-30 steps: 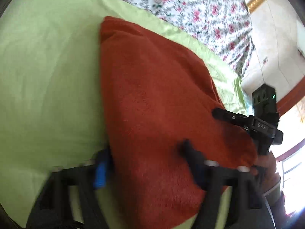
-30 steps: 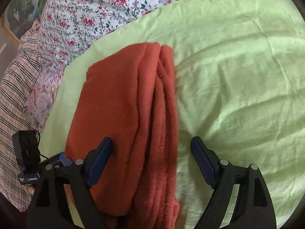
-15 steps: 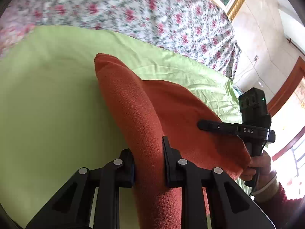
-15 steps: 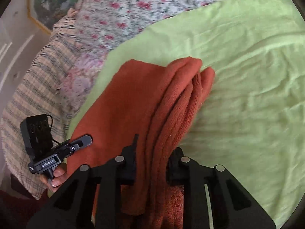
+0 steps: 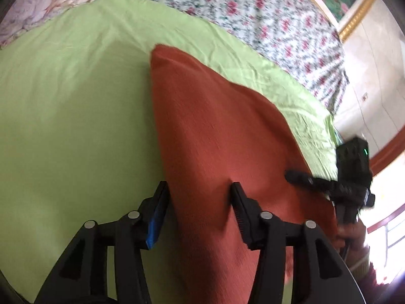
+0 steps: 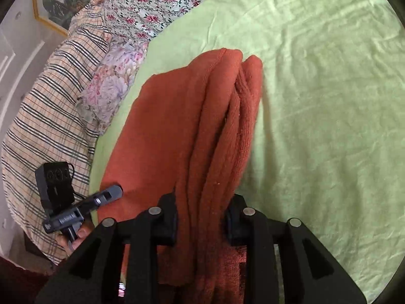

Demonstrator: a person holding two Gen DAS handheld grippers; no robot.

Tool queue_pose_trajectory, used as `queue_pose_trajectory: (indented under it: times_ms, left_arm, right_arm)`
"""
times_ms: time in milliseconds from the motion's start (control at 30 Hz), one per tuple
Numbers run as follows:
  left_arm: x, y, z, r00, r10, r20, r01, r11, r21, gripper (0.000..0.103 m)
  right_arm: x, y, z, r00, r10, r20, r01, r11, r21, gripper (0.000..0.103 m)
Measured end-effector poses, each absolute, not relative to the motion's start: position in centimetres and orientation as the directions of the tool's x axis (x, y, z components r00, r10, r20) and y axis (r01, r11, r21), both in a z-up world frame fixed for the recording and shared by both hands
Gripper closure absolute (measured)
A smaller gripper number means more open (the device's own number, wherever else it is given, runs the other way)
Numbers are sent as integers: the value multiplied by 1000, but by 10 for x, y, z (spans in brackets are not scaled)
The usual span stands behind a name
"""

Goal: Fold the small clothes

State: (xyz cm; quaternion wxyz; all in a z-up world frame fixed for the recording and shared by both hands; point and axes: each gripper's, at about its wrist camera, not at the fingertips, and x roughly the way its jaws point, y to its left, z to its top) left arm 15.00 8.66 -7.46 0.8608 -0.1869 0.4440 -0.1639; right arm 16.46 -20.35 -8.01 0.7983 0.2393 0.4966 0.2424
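1. The rust-red garment (image 6: 177, 131) lies folded lengthwise on the green sheet (image 6: 316, 101), its near end running under both tools; the floral bedcover (image 5: 253, 7) lies beyond.
2. Right gripper (image 6: 201, 217): jaws fairly narrow, pads pressed on the bunched layered edge. It has a hold on the stack.
3. Left gripper (image 5: 198, 202): jaws about half apart, straddling the folded edge. Cloth sits between them, but the left pad stands just clear; I judge no firm pinch.
4. To do this step well: close the left jaws on all layers before lifting, keep both hands level with each other, and carry the near end towards the far end so edges meet square.
5. Compared with half a second ago: the left jaws were clamped tight on a raised ridge of cloth and have just been opening; the ridge has sunk flatter.
6. The right jaws have just eased slightly wider, cloth remaining gripped between them.
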Motion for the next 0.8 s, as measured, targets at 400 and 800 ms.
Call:
queue_pose_trajectory:
  times_ms: [400,800]
  left_arm:
    - [163,95,-53,612,-303,-730,40,934,-354,51]
    - [141,94,-57,591,-294,-751,26,938,-346,51]
  right_arm:
    - [167,-220,-29,547,467,-694,-112,863,493,44]
    - [196,-184,-41,484,452,-749,-149,886,438,91]
